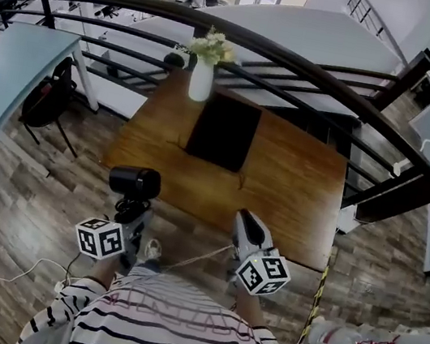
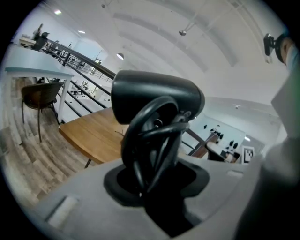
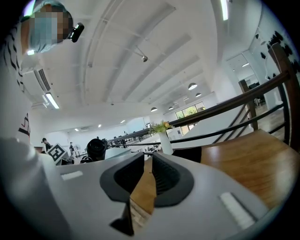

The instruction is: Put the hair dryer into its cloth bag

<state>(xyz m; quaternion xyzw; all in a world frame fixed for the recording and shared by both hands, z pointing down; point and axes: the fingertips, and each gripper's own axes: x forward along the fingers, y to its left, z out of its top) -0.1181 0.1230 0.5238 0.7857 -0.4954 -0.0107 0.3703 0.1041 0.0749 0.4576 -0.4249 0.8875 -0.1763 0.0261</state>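
Hair dryer, cord coiled, clamped in left tool; right tool narrowly parted, empty. Risk: loose cord snagging cloth bag mouth; bag sliding on counter if unheld.

The cord is covering the handle of the hair dryer where the left gripper is clamping it (contact itself unseen). The right gripper is cutting off the cloth bag at the far edge of the table.

You wear a white shirt with black stripes. Your grey left gripper and right gripper bear black-and-white marker cubes.
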